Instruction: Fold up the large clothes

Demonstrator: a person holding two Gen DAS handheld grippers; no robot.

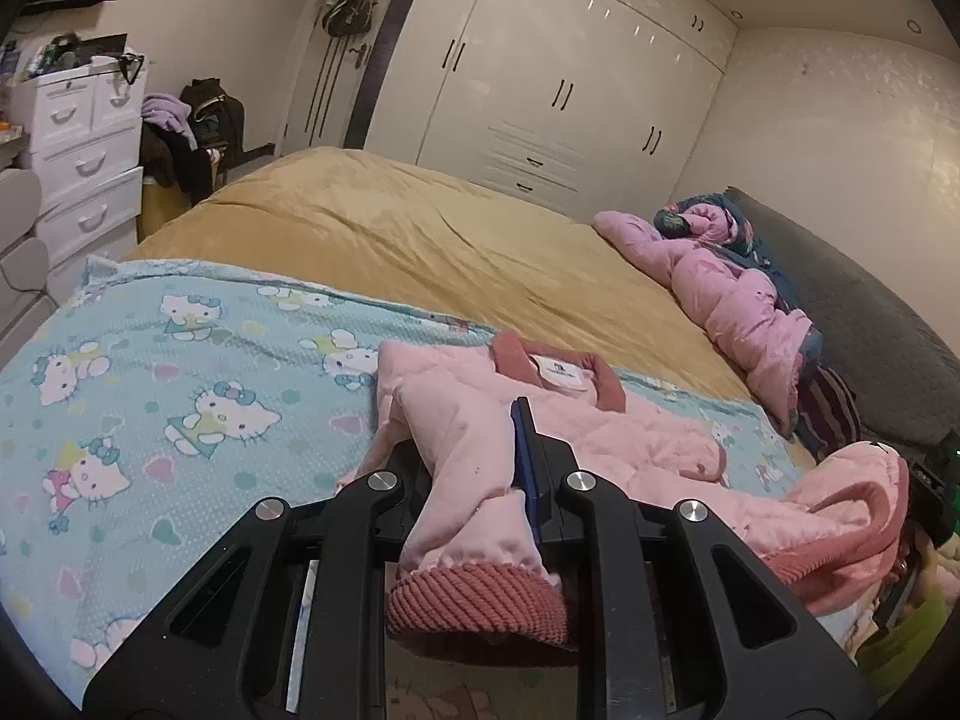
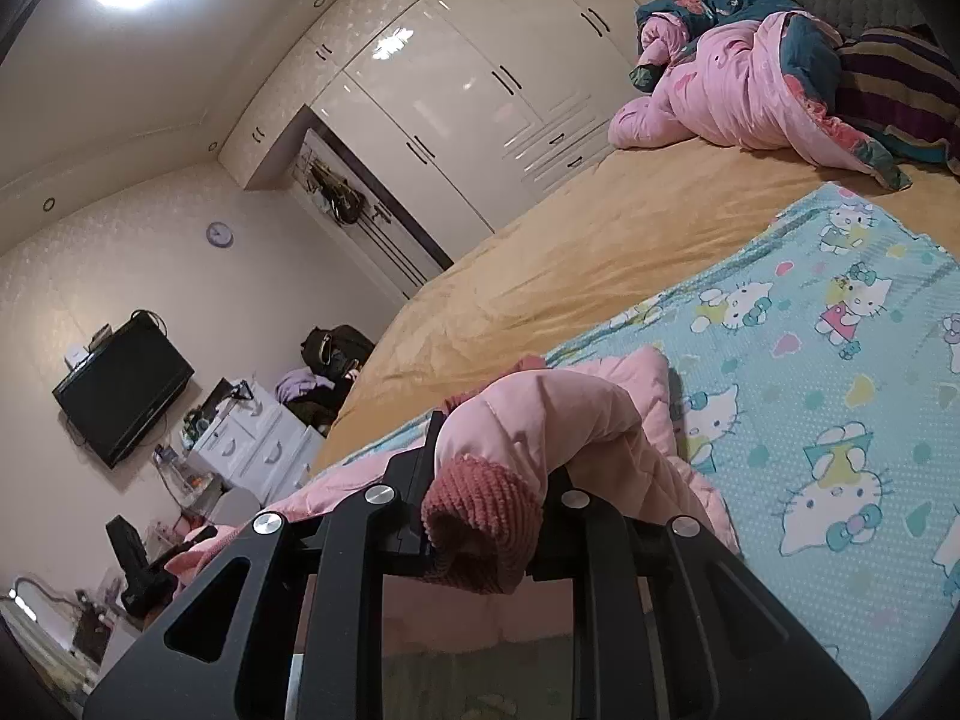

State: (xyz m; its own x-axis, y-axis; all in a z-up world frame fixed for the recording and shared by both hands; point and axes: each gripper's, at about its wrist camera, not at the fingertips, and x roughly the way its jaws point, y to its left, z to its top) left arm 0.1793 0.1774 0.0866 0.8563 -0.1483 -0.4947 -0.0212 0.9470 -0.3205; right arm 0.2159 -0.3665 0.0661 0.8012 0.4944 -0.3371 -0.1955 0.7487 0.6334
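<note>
A pink quilted jacket point(image 1: 624, 438) with dark pink ribbed collar and cuffs lies on a blue Hello Kitty blanket point(image 1: 180, 372) on the bed. My left gripper point(image 1: 474, 462) is shut on one sleeve point(image 1: 462, 480), its ribbed cuff point(image 1: 474, 606) hanging toward the camera. My right gripper point(image 2: 492, 468) is shut on the other sleeve point(image 2: 540, 414), its ribbed cuff point(image 2: 480, 528) bunched between the fingers. The right gripper also shows at the right edge of the left wrist view point(image 1: 930, 492), beside the other sleeve end. The jacket body point(image 2: 666, 468) trails off below.
The bed has a tan cover point(image 1: 420, 240). A crumpled pink duvet point(image 1: 738, 294) and pillows lie at the dark headboard point(image 1: 864, 312). White drawers point(image 1: 84, 150) and a chair piled with clothes point(image 1: 192, 132) stand left of the bed. White wardrobes point(image 1: 570, 90) line the far wall.
</note>
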